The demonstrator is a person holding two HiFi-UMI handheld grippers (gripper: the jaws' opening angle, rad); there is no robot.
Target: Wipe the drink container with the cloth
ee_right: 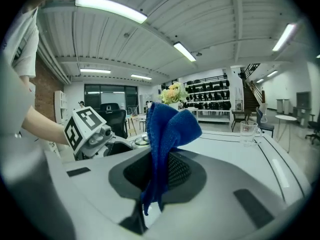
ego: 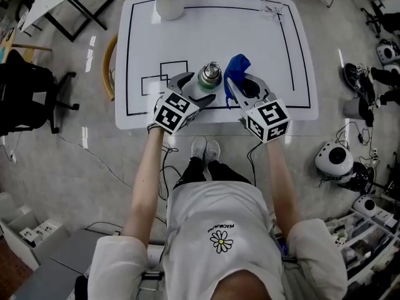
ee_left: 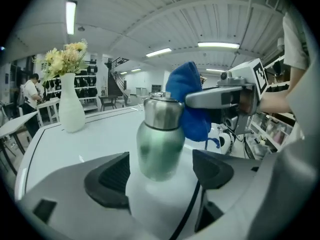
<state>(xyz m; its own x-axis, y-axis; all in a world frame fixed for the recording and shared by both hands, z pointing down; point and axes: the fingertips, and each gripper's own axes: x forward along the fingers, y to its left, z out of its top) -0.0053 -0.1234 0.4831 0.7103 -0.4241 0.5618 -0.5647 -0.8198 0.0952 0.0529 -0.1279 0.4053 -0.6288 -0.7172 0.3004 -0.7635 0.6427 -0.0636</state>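
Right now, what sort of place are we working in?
Probably a robotics lab or workshop: a white table marked with black outlines, dark metal shelving racks behind it, and round white devices on the grey floor.

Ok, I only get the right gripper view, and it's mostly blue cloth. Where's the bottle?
Observer: The left gripper has its open jaws either side of it: a green bottle with a steel cap, not gripped.
Operator: Is my cloth wiping it?
Observer: The left gripper view puts the cloth right beside the cap. Touching or not, I can't tell.
Operator: Could it fall off?
Observer: The head view shows it upright in the table's near half, back from the edge.
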